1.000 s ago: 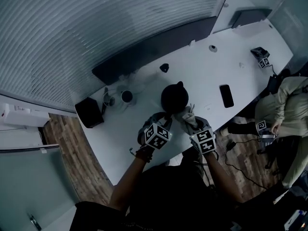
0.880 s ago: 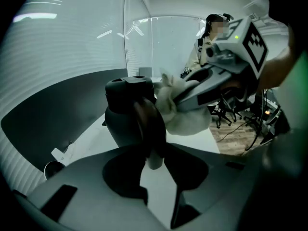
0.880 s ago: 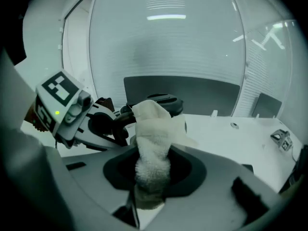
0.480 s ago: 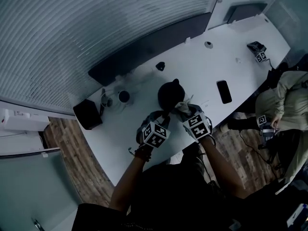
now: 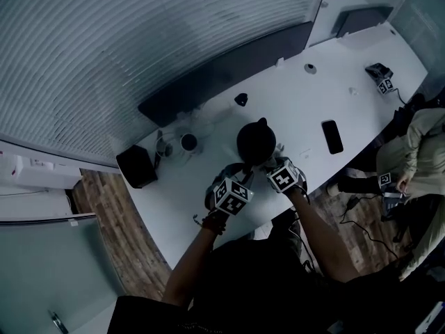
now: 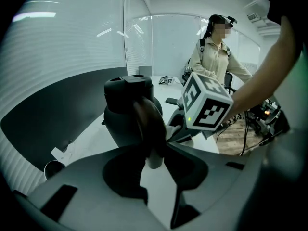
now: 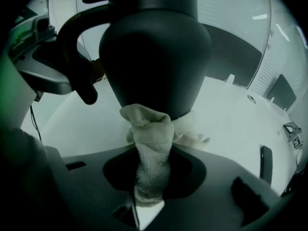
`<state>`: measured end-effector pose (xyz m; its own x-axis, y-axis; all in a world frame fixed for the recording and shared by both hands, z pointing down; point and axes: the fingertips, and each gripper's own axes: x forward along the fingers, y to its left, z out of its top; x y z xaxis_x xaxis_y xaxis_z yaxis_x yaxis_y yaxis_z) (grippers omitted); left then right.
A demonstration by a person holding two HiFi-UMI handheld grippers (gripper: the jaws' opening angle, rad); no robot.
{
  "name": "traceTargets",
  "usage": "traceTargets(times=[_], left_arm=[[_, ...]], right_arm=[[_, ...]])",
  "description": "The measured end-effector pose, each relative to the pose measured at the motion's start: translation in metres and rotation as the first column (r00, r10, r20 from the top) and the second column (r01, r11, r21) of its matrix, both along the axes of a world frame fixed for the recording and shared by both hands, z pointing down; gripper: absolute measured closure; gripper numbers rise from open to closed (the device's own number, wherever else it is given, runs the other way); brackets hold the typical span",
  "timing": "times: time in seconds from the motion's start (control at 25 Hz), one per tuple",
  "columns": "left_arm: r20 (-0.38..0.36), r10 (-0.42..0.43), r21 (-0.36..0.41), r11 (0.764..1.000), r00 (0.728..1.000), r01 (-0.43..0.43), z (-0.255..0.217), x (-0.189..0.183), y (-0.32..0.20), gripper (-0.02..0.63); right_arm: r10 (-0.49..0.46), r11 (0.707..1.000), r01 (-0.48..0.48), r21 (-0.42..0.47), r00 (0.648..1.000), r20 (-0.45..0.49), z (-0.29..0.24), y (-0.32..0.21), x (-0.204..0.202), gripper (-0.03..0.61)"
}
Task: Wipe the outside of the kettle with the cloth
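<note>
1 kettle upright on white table, handle clamped by left gripper. 1 cloth pinched by right gripper, pressed against kettle's lower body. 1 phone well apart.

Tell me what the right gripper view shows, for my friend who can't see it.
The right gripper pinches a pale cloth and presses it against the lower side of a dark kettle. At the left, the left gripper holds the handle. A white table lies beneath.
</note>
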<state>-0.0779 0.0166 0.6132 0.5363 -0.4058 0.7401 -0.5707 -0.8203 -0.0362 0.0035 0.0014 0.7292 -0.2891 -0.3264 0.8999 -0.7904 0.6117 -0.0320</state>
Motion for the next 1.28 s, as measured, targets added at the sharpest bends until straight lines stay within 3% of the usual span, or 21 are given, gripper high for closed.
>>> traceTargets(times=[0.24, 0.48, 0.64, 0.76, 1.0, 1.28], left_arm=[[0.064, 0.025, -0.014, 1.000, 0.998, -0.024, 0.001, -0.011, -0.002, 0.488], [0.143, 0.132, -0.028, 0.991, 0.981, -0.129, 0.000, -0.033, -0.019, 0.486], [0.144, 0.141, -0.032, 0.990, 0.979, -0.138, 0.001, -0.035, -0.019, 0.486], [0.130, 0.141, -0.039, 0.990, 0.981, -0.137, 0.001, -0.031, -0.018, 0.488], [0.131, 0.149, -0.032, 0.989, 0.980, -0.146, 0.002, -0.029, -0.017, 0.488], [0.131, 0.145, -0.040, 0.989, 0.981, -0.141, 0.002, -0.027, -0.015, 0.488]], right_arm=[[-0.007, 1.000, 0.007, 0.006, 0.998, 0.068, -0.010, 0.010, 0.004, 0.471], [0.019, 0.976, -0.062, 0.208, 0.979, 0.204, -0.121, 0.025, 0.013, 0.471], [-0.050, 0.961, 0.004, 0.276, 0.986, 0.160, -0.151, -0.006, -0.015, 0.471], [-0.056, 0.963, 0.030, 0.268, 0.994, 0.089, -0.140, -0.017, -0.018, 0.471], [-0.076, 0.978, 0.063, 0.199, 0.995, 0.058, -0.112, -0.013, -0.008, 0.471], [-0.078, 0.997, 0.078, 0.030, 0.997, -0.001, -0.034, -0.007, 0.001, 0.471]])
